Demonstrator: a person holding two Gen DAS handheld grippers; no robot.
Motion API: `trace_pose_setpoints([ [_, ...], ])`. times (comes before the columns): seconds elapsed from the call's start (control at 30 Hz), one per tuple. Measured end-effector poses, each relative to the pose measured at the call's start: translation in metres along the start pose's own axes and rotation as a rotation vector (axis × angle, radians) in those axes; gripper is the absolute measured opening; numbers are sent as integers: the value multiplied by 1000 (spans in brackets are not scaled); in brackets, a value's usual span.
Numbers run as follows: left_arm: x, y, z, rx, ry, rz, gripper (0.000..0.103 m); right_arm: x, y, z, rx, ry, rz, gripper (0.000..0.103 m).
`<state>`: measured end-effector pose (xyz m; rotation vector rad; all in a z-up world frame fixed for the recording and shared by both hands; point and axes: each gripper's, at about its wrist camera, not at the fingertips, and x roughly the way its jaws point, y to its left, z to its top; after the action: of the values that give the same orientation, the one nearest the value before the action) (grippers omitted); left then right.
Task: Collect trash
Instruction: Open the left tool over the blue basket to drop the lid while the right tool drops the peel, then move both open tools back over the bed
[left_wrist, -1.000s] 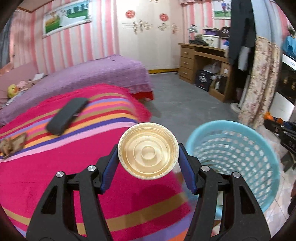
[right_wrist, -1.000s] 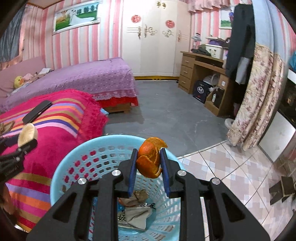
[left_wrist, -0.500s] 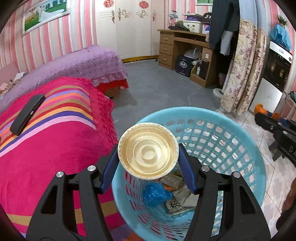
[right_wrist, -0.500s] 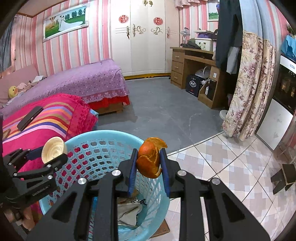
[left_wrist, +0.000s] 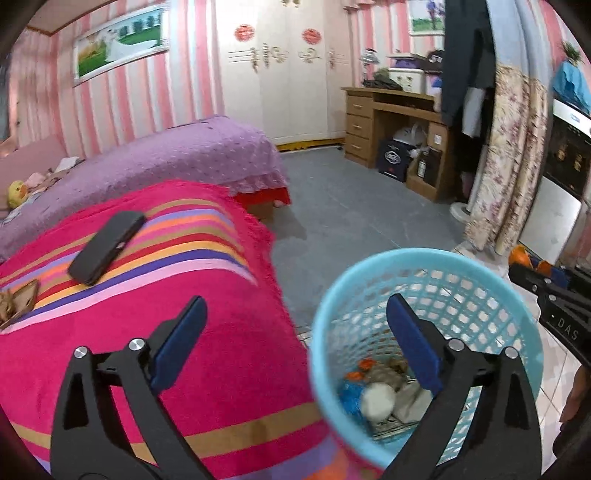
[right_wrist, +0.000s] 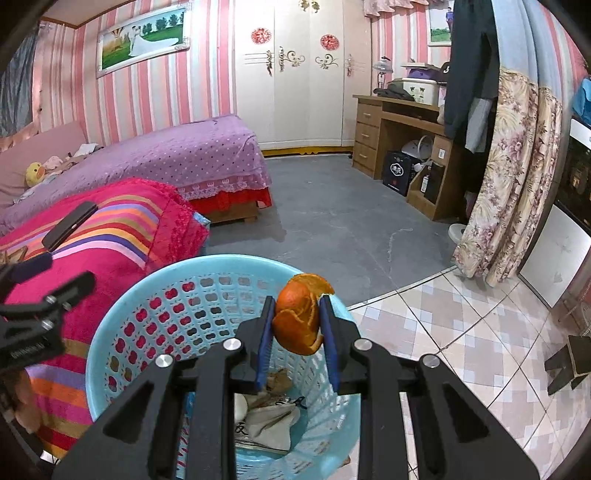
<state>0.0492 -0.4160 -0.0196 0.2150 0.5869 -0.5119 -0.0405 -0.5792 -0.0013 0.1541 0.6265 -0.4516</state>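
Note:
My left gripper (left_wrist: 295, 314) hangs beside the rim of the light blue mesh basket (left_wrist: 406, 258), over the edge of the striped blanket. Its jaws are opening wide and nothing is between them. The cream cup (left_wrist: 376, 400) lies inside the basket among crumpled paper and wrappers. My right gripper (right_wrist: 297, 310) is above the basket (right_wrist: 207, 262), shut on a curled orange peel (right_wrist: 295, 328). In the right wrist view the left gripper (right_wrist: 62, 271) shows at the left edge with its fingers spread.
A black flat device (left_wrist: 107, 247) lies on the pink striped blanket (left_wrist: 221, 369), and a brown scrap (left_wrist: 14, 302) sits at its left edge. Behind it is a purple bed (left_wrist: 166, 155). A wooden desk (right_wrist: 399, 122) and a floral curtain (right_wrist: 509, 177) stand on the right.
The left gripper's jaws spread wide and the cream cup fell into the basket. The left hand then drew back toward the bed. The right gripper kept still with the peel.

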Motion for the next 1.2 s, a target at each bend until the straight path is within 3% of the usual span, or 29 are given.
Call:
trace_pose_setpoints([
  [0.17,-10,35,-2,-40,-4,54,97,4,17,2,-18,5,14,26],
  [0.23,-12,43,-2,-46,-5,67,97,5,22,3,-16,7,14,33],
  [0.3,-18,52,-6,-46,-14,87,97,6,25,4,-13,14,17,64],
  [0.5,-35,87,-12,-69,-27,125,97,-4,34,11,5,-25,13,87],
  [0.83,-63,159,-18,-98,-52,210,97,-1,81,18,-77,-17,7,89],
  [1.2,-79,256,-36,-160,-52,311,97,-6,144,31,-88,-44,75,90],
])
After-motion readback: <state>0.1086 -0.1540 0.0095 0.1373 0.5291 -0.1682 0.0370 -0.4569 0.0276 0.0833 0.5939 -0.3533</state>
